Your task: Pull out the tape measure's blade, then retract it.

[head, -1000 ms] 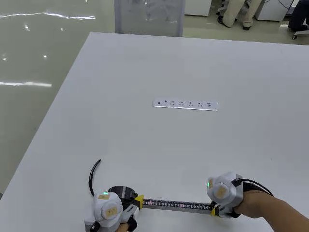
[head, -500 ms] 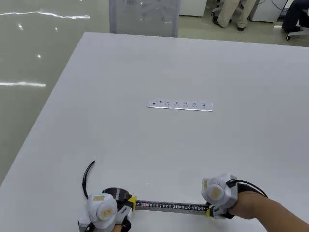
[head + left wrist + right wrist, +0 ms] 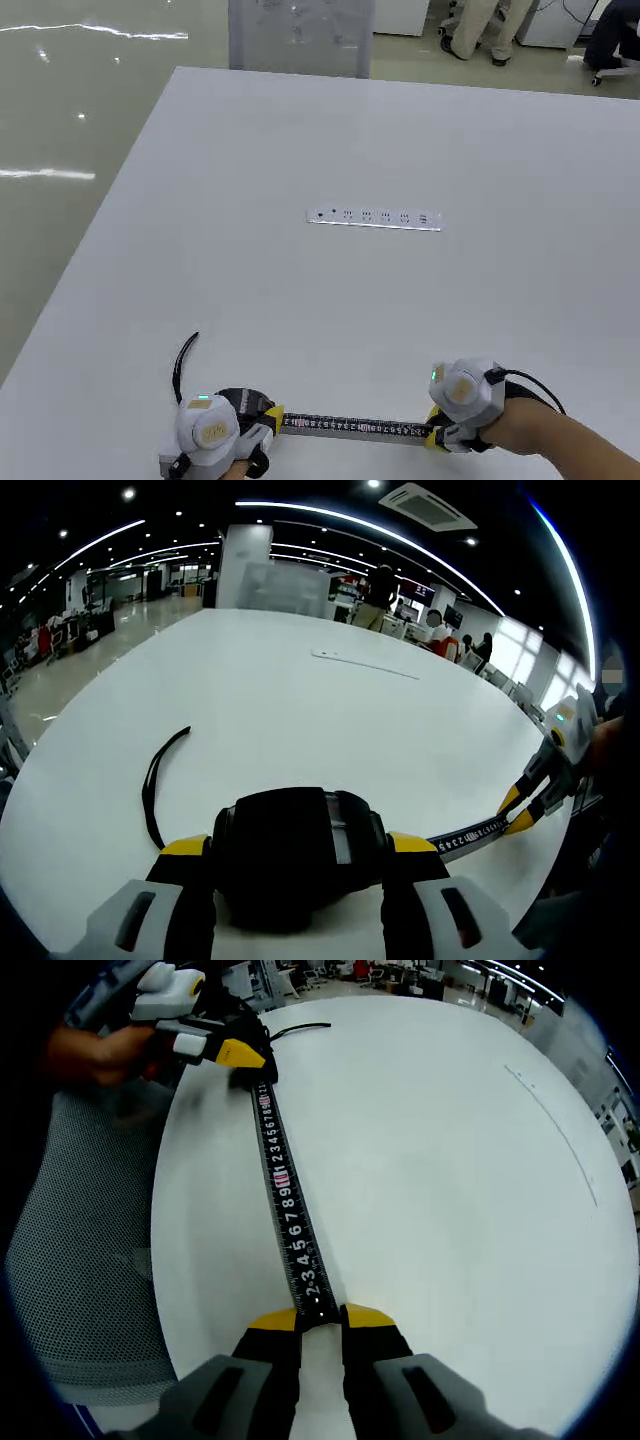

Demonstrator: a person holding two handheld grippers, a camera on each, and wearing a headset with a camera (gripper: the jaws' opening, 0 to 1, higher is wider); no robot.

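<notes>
The left claw [image 3: 300, 848] is clenched on the black case [image 3: 292, 815] of the tape measure, holding it low on the white surface [image 3: 300, 150]. The right claw [image 3: 320, 1318] is clamped on the end of the blade [image 3: 285, 1190], which runs straight and flat from between its jaws across to the case at the other claw. The blade is partly drawn, so the step in hand looks like the pull-out, with the retraction to follow. To do it well, the left claw should act as an anchor, neither sliding nor rolling. The right claw should travel straight away from it along the blade's own line, low over the surface, so the blade does not twist or buckle. The hold at the tip is narrow, and a sideways tug could slip it free. For the return, walking the right claw back toward the left one seems safer than letting go, since a freed blade would likely whip. The black strap [image 3: 150, 780] curls ahead and left of the left claw, off the blade's path.
</notes>
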